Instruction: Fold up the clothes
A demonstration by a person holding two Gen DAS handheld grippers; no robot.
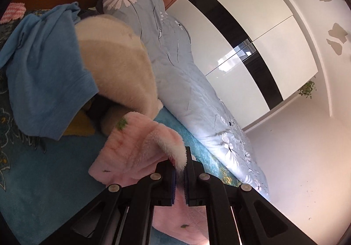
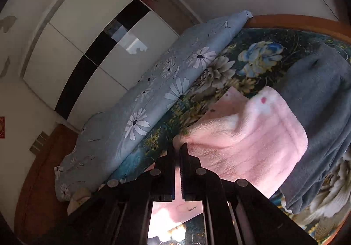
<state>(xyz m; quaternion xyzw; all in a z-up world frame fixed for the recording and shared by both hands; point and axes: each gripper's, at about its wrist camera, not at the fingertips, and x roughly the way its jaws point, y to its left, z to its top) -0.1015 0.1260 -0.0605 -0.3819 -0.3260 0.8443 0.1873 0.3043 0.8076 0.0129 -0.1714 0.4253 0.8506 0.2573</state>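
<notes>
Left tongs (image 1: 180, 170) clamped on fluffy edge of pink fleece garment (image 1: 131, 152); right tongs (image 2: 178, 152) pinching another edge of it. Garment lifted over floral bed cover (image 2: 219, 74), between blue garment (image 1: 43, 65), cream fleece (image 1: 118, 65) and grey fleece (image 2: 318, 95).

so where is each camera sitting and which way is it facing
Left wrist: on the left gripper, looking along its jaws over the bed toward the blue garment, cream fleece and wardrobe; only its black jaws and linkage show.
Right wrist: on the right gripper, looking over the floral bedspread toward the grey garment; only its jaws and linkage show.
Shared: the pink fleece garment both clamp, the daisy quilt, the wardrobe.
</notes>
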